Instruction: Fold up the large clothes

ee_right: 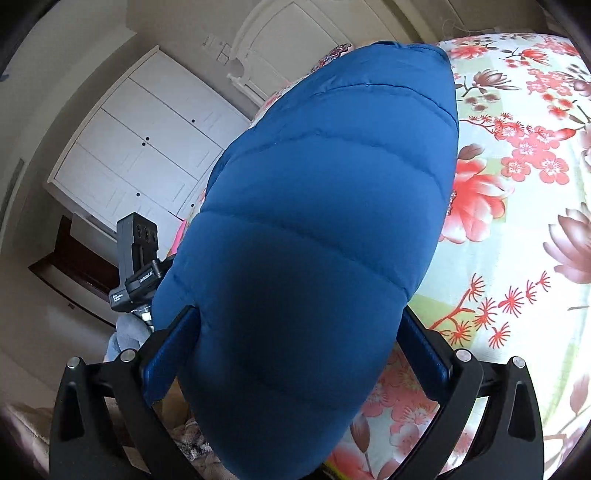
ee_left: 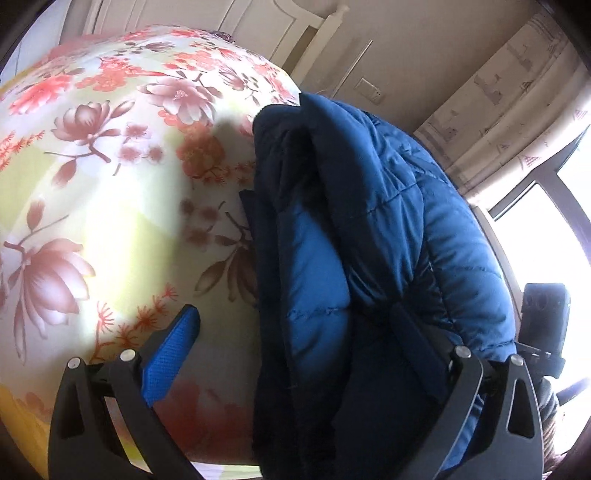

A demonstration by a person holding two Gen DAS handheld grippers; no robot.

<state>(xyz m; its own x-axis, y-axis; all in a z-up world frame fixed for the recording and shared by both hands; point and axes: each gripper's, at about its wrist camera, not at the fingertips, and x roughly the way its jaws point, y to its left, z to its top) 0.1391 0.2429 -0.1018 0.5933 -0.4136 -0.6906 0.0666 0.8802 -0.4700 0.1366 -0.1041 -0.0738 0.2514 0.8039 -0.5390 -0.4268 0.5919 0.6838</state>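
A floral bed sheet [ee_left: 92, 192] fills the room ahead of me. The blue puffer jacket [ee_right: 325, 206] lies bundled on it, long axis running away from me. My right gripper [ee_right: 299, 339] has its jaws spread wide around the near end; my left gripper [ee_left: 295, 332] stands spread too, jacket covering one finger.

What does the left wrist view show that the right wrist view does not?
Only the left wrist view shows the bright window, the curtain and the jacket's dark inner lining. Only the right wrist view shows the white wardrobe and the arched white door. Both show the blue puffer jacket lying on the floral bedsheet and filling each hand-held gripper's wide-set fingers.
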